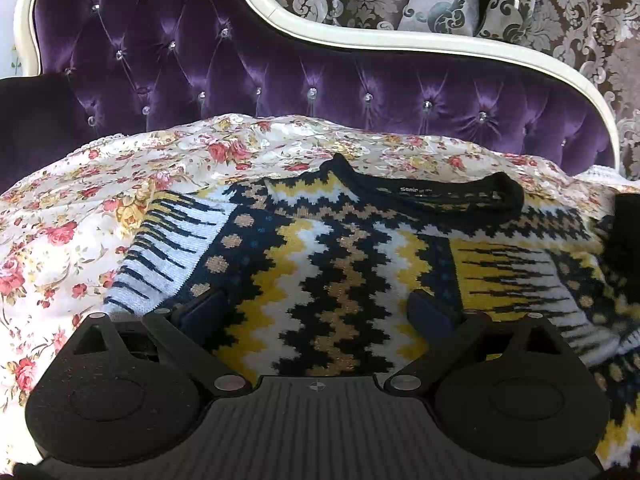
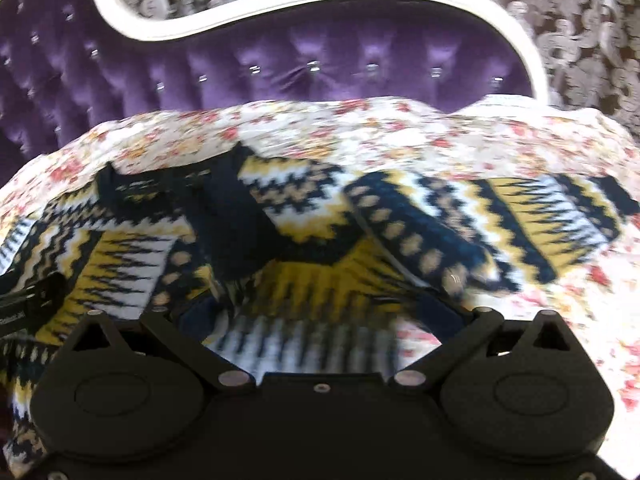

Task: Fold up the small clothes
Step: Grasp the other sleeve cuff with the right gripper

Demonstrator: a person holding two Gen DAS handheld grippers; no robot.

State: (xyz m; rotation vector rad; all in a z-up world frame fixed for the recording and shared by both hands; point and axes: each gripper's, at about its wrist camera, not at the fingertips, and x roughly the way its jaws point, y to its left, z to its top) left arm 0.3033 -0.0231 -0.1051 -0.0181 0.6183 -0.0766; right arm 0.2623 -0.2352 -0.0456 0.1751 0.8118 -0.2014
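- The sweater (image 1: 340, 264) lies spread on a floral cover (image 1: 80, 208) on a purple tufted couch (image 1: 200, 64); its neck faces the backrest.
- In the left wrist view, the left gripper (image 1: 316, 308) hovers low over the sweater's middle with its jaws spread wide and nothing between them; only zigzag knit shows in the gap.
- The fingertips (image 1: 200, 306) look close to the knit, but whether they touch it cannot be told.
- The right wrist view is smeared by motion blur, so pattern edges and folds are hard to read.
- The right gripper (image 2: 316, 314) is also spread apart, over the sweater's right side near a sleeve (image 2: 500, 224) that stretches toward the right on the cover.
- Whether its fingers press into the cloth cannot be made out.
- Only the left view shows the collar label (image 1: 412, 189) sharply and the left sleeve (image 1: 172, 248) folded in with its striped inside up.
- Only the right view shows the right sleeve in full; in the left view that side is cut off by a dark shape (image 1: 626, 248) at the frame edge.
- A dark object (image 2: 28, 300) at the right view's left edge is too cropped to identify.
- Damask curtains (image 1: 580, 32) hang behind the couch.
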